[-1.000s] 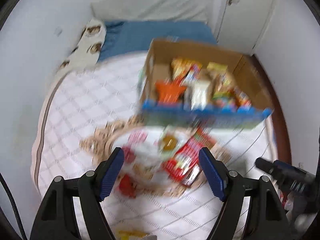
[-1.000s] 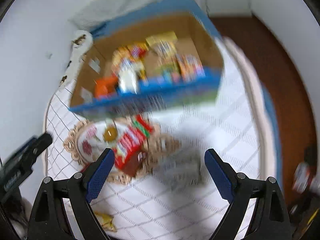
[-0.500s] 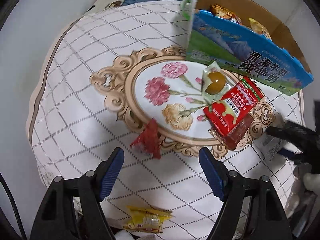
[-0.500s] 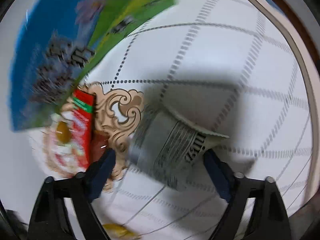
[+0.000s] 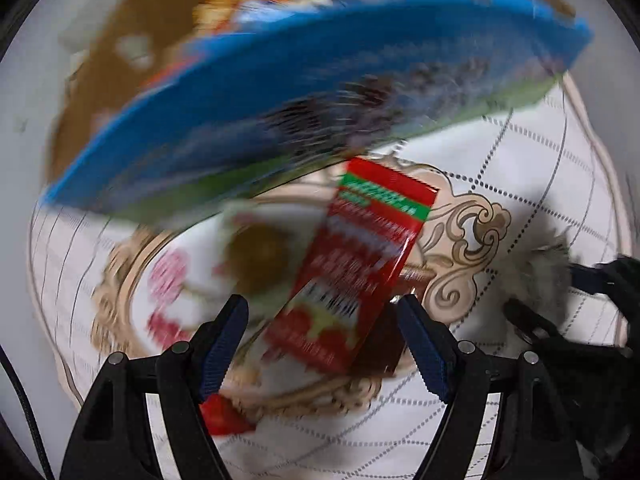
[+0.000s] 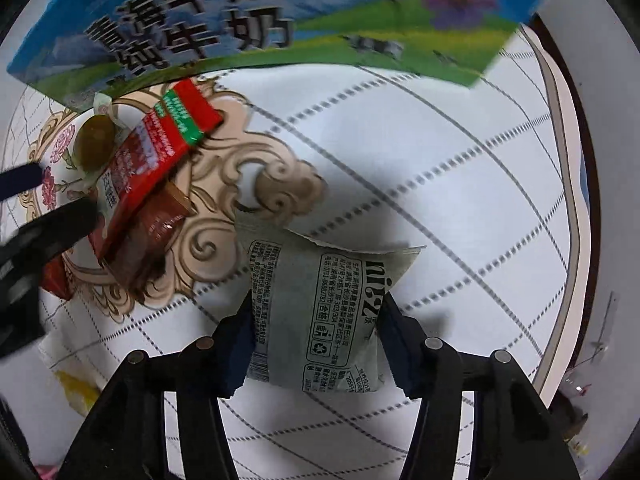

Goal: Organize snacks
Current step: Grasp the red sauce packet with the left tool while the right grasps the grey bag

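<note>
Right gripper (image 6: pixel 316 344): jaws just drawn in, clenched on a grey packet (image 6: pixel 320 316) lying on the quilt (image 6: pixel 460 200). Left gripper (image 5: pixel 320 328): jaws released, set astride a red packet (image 5: pixel 356 268) lying below the blue box (image 5: pixel 320 80). A brown egg (image 6: pixel 94 142) is seen beside the red packet.

Bed (image 6: pixel 460 168): white quilted cover, dotted diamond grid, ornate beige scroll medallion with pink flowers. On cover: blue-green cardboard box (image 6: pixel 280 20) at far side; red snack packet (image 6: pixel 156 148) overlapping dark brown packet (image 6: pixel 160 224) on medallion; clear pouch with brown round item (image 6: pixel 96 140) beside red packet; grey printed packet (image 6: pixel 320 312) off medallion edge; yellow wrapper (image 6: pixel 76 390) at near left; small red packet (image 5: pixel 224 416), partly hidden.
</note>
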Available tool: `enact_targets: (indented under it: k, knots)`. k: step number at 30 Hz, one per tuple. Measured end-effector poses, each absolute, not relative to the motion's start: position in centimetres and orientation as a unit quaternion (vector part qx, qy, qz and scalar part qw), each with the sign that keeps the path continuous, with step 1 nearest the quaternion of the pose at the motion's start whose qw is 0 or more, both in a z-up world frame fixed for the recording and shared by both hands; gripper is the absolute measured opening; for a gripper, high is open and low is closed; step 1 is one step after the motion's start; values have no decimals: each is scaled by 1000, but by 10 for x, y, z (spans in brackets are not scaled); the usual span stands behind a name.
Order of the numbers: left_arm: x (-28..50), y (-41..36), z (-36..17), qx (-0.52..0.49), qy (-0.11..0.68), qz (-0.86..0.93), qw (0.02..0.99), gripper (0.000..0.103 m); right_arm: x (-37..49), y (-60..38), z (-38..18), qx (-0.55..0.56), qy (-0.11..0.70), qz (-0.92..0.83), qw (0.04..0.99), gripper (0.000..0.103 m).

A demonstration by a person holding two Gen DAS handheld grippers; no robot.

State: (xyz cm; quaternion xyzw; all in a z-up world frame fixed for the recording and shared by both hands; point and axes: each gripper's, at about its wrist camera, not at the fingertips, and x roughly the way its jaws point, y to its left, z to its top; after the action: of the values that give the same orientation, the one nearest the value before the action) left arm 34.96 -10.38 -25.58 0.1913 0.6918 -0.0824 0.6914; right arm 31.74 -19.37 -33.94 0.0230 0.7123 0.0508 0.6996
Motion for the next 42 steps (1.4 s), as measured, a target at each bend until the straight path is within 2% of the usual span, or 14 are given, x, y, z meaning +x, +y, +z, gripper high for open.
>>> enact_targets:
  k: [3,4,5,7,8,17,21,24,26,29,36,38,42]
  knots:
    - [360,-120,-278,214,707,-105,665,76,313,-207,-338,42,717,55,694,59]
    - [362,-123,-284,218,710,-107,661,70,312,-210,-339,45,717,55,693,59]
    - [363,-124,-287,220,711,-104,660,59,311,-212,-339,49,718,56,692,59]
    - [363,-124,-288,218,708,-99,665,48,311,-215,-339,53,720,57,690,59]
    - [363,-121,-286,205,709,-97,668,47,311,-217,-339,55,720,58,689,59]
    - [315,-33,-278,5,741,8,671,46,286,-212,-344,32,731,83,677,58]
    - [281,4,-279,-34,747,33,663,47,270,-195,-348,10,737,98,668,58]
    - [271,16,-282,-54,751,15,658,53,262,-184,-350,-6,737,103,668,59]
    - [272,27,-289,-75,758,-2,648,63,261,-183,-351,2,738,99,668,62]
    - [270,41,-301,-118,763,-24,635,64,261,-173,-357,28,740,93,665,67]
    - [259,62,-303,-102,751,-35,652,64,264,-191,-350,65,740,91,663,67]
    - [256,49,-297,-94,744,-26,661,57,256,-183,-356,60,738,92,665,66]
    - [248,30,-284,-86,734,-4,674,52,237,-183,-350,47,728,90,678,58]
